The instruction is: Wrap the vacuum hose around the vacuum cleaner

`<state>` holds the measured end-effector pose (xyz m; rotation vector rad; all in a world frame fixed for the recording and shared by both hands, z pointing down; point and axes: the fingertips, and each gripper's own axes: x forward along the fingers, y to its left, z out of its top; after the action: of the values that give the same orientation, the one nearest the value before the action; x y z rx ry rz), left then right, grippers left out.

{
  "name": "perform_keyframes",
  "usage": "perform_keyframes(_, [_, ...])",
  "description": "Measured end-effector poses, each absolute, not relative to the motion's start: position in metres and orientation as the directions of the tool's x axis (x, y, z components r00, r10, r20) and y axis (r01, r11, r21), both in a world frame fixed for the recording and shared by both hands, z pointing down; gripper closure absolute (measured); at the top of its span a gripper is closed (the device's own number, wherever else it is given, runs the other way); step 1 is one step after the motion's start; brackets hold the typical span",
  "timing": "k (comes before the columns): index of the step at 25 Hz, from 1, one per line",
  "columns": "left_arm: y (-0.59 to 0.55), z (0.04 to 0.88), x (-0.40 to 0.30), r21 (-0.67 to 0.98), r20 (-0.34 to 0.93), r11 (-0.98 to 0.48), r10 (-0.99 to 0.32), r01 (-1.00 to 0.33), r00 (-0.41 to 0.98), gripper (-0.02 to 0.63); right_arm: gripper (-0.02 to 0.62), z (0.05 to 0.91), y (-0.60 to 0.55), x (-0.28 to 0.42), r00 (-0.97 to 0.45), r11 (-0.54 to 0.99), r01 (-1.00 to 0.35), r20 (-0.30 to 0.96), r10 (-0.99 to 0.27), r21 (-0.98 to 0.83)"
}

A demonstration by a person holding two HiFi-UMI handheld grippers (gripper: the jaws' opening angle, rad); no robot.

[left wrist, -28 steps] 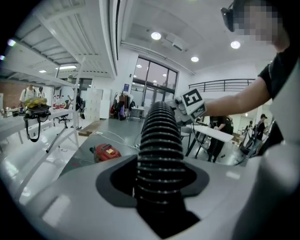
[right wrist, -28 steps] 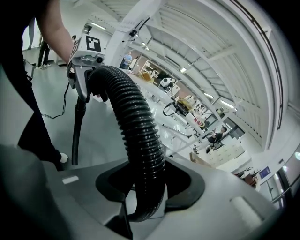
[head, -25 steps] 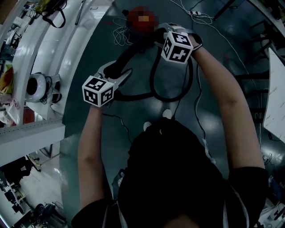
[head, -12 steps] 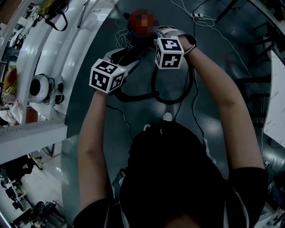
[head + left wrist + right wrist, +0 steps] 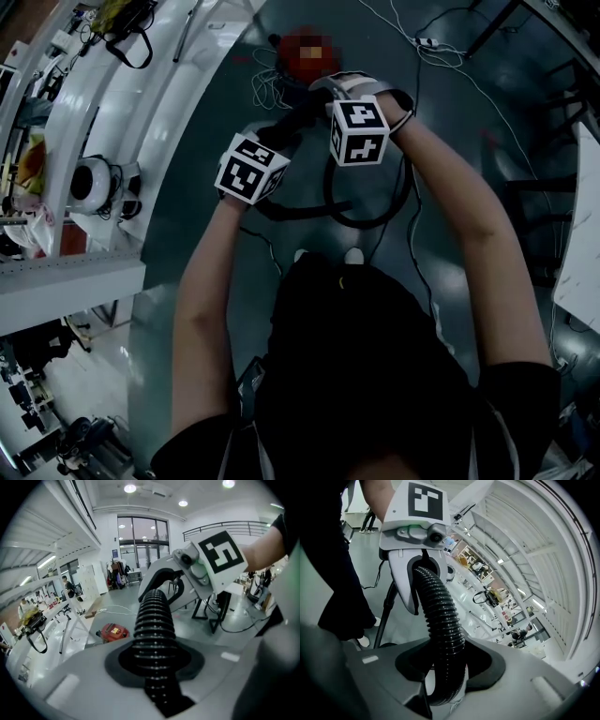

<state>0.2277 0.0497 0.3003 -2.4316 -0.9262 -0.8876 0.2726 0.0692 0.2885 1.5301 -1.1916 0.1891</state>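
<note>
Left hand-held gripper (image 5: 157,670), its jaws just closing onto the hose (image 5: 152,616), and right hand-held gripper (image 5: 445,667) both clasp it. A possibly shallow left grip risks the hose slipping.

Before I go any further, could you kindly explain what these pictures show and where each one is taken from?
A person wears a head camera looking steeply down, and holds a two-jaw tool in each hand: the left gripper and the right gripper. The other two pictures come from cameras riding on those grippers. Both grip the black ribbed vacuum hose; the left jaws have just been closing on it. The red vacuum cleaner sits on the grey floor beyond.
</note>
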Motion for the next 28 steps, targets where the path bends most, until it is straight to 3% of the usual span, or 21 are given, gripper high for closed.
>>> perform_keyframes(6, [0.041, 0.295, 0.255, -0.125, 0.613, -0.738, 0.468, 0.664, 0.636, 0.499, 0.399, 0.28, 0.063, 0.3, 0.522, 0.098, -0.721, 0.631, -0.574, 0.686])
perform_keyframes(8, [0.036, 0.295, 0.264, -0.119, 0.596, -0.748, 0.472, 0.653, 0.65, 0.499, 0.345, 0.28, 0.066, 0.314, 0.551, 0.072, -0.714, 0.623, -0.555, 0.696])
perform_keyframes(11, [0.028, 0.292, 0.282, -0.12, 0.569, -0.755, 0.48, 0.644, 0.668, 0.499, 0.318, 0.282, 0.073, 0.333, 0.574, 0.02, -0.727, 0.623, -0.531, 0.687])
perform_keyframes(19, [-0.004, 0.28, 0.336, -0.074, 0.474, -0.81, 0.485, 0.582, 0.735, 0.499, 0.316, 0.271, 0.077, 0.387, 0.685, -0.101, -0.662, 0.545, -0.484, 0.742])
perform_keyframes(28, [-0.032, 0.248, 0.383, -0.045, 0.336, -0.836, 0.503, 0.547, 0.796, 0.499, 0.319, 0.264, 0.069, 0.436, 0.724, -0.284, -0.668, 0.513, -0.46, 0.688])
